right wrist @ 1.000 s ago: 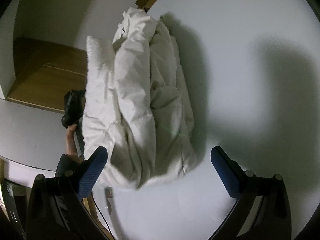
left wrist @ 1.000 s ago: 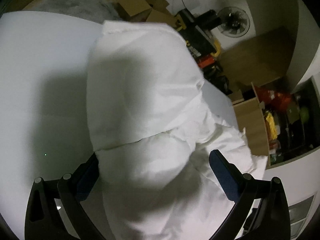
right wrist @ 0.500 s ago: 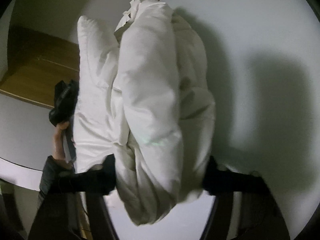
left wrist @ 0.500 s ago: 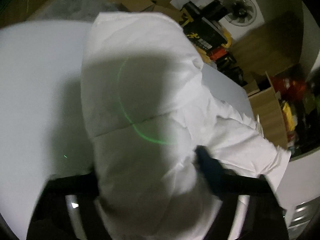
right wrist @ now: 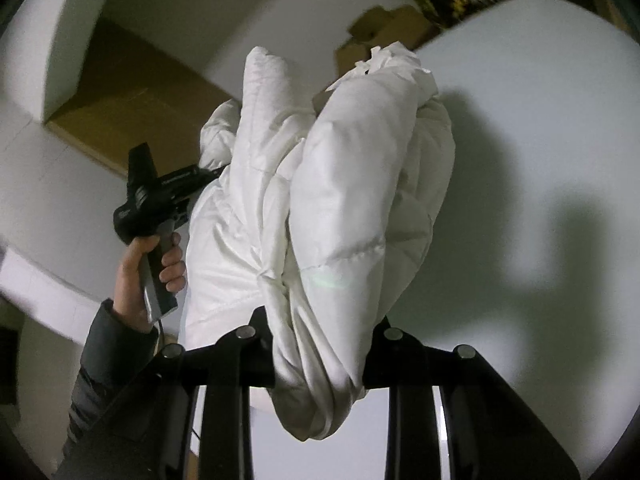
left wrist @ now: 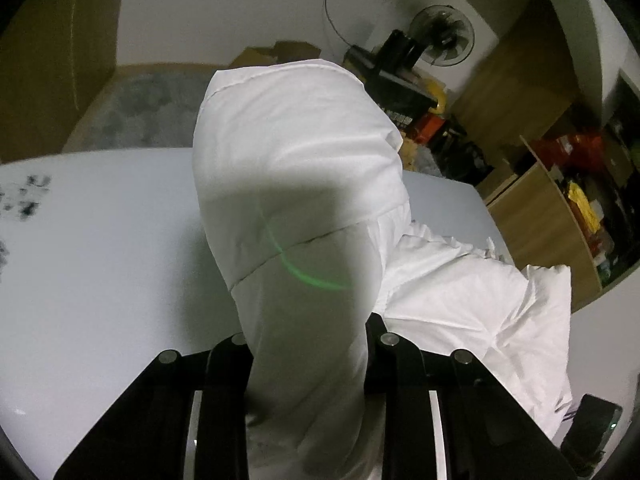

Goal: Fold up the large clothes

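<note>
A white puffy jacket, folded into a thick bundle, is pinched at two ends and hangs above the white table. My left gripper has its jaws closing, and its pads press into the bundle's near end. In the right wrist view the jacket sags between the fingers of my right gripper, whose jaws are also closing and squeeze the cloth. The table lies below it. A hand in a dark sleeve holds the left gripper's body at the bundle's far side; its fingertips are hidden there.
Beyond the table's far edge are a grey rug, cardboard boxes, a fan and a wooden shelf full of goods. A black device lies at the lower right. Wooden flooring shows past the table's left edge.
Both grippers went from wide open around the jacket to squeezed on it. The bundle has risen off the table and both views have tilted up, so more of the room shows.
</note>
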Available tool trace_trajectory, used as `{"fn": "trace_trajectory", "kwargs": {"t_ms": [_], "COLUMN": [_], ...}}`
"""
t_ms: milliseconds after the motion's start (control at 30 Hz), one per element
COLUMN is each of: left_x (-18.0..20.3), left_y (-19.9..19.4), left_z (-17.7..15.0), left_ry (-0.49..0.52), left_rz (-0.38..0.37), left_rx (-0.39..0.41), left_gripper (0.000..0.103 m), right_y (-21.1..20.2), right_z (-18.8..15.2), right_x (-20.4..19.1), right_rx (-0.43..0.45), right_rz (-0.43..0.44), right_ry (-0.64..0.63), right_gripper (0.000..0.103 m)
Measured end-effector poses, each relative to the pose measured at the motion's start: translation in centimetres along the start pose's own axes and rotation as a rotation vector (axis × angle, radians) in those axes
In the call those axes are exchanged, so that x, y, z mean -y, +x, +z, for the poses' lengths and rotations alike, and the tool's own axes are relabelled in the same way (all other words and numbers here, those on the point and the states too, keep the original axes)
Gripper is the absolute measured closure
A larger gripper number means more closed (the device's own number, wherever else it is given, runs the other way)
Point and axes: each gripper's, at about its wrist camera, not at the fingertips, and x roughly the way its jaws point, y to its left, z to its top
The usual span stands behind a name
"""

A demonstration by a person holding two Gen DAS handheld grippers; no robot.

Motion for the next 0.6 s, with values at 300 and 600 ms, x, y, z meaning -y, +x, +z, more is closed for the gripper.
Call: {"fn": "trace_trajectory", "kwargs": {"t_ms": [300,600], "left_x": [-2.5,-7.2], "left_y": [-5.0,-1.5], "left_z": [-8.9,-16.3], "left_ry": [0.001,-0.073], "left_rz": [0.054,0.051], "left_rx": [-0.015,-0.014], "left_gripper": [0.076,0.074], "right_y": [0.3,3.1], "right_z": [-2.2,-2.7], "right_x": [-1.0,0.1], "right_rx": [-0.094,-0.170], "right_rz": [0.035,0.002], "right_ry": [-0.044,0.005], "right_gripper": [0.076,0.070]}}
